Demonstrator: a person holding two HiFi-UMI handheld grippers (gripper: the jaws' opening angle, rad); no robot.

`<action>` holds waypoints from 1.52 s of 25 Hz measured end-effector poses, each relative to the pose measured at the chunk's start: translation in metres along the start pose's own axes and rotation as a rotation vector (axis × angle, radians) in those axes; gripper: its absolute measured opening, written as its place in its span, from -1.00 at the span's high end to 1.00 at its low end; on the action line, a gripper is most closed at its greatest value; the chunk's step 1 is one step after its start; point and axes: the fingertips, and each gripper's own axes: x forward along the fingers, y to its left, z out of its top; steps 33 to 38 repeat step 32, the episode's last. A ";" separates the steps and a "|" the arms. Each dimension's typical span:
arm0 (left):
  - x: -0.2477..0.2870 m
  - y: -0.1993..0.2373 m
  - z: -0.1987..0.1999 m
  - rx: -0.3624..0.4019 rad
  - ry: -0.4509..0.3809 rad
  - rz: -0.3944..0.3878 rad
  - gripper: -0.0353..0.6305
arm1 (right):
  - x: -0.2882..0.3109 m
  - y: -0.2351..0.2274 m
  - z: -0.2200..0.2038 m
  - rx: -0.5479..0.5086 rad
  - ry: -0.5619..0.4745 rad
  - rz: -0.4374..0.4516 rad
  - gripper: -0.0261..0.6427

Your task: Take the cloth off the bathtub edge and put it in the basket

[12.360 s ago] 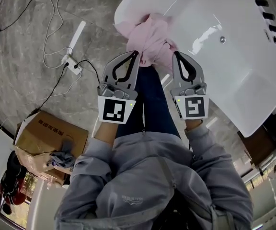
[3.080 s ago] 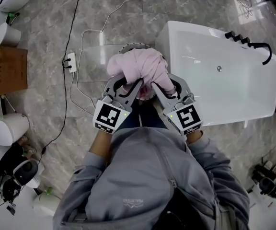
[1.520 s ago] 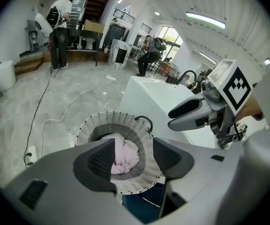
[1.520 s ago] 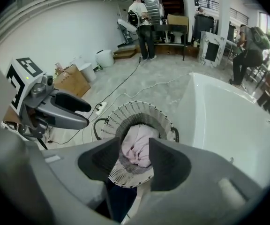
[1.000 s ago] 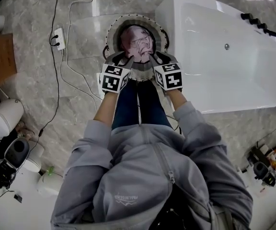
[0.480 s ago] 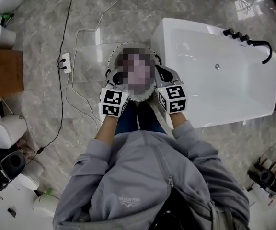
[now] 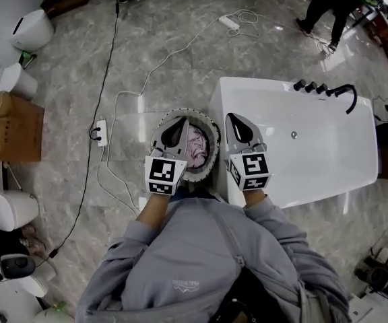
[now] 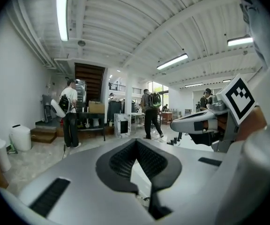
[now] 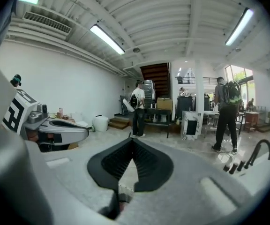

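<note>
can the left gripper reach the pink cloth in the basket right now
Probably yes. The pink cloth lies in the open-topped basket, uncovered, just below the left gripper, with nothing between. The gripper is shut and empty, so it would need to open first.

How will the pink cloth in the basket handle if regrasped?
Probably floppy: the cloth lies crumpled in folds inside the basket. Being loose fabric, it is likely light for its bulk and not fragile. A pinch may lift only one fold, with the rest trailing.
</note>
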 end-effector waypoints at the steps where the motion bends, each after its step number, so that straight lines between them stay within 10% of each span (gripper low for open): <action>1: -0.004 -0.002 0.011 0.004 -0.023 0.005 0.88 | -0.006 0.001 0.009 -0.002 -0.022 -0.010 0.91; 38: -0.044 -0.027 0.051 0.070 -0.141 0.009 0.88 | -0.050 0.029 0.037 -0.026 -0.161 -0.026 0.91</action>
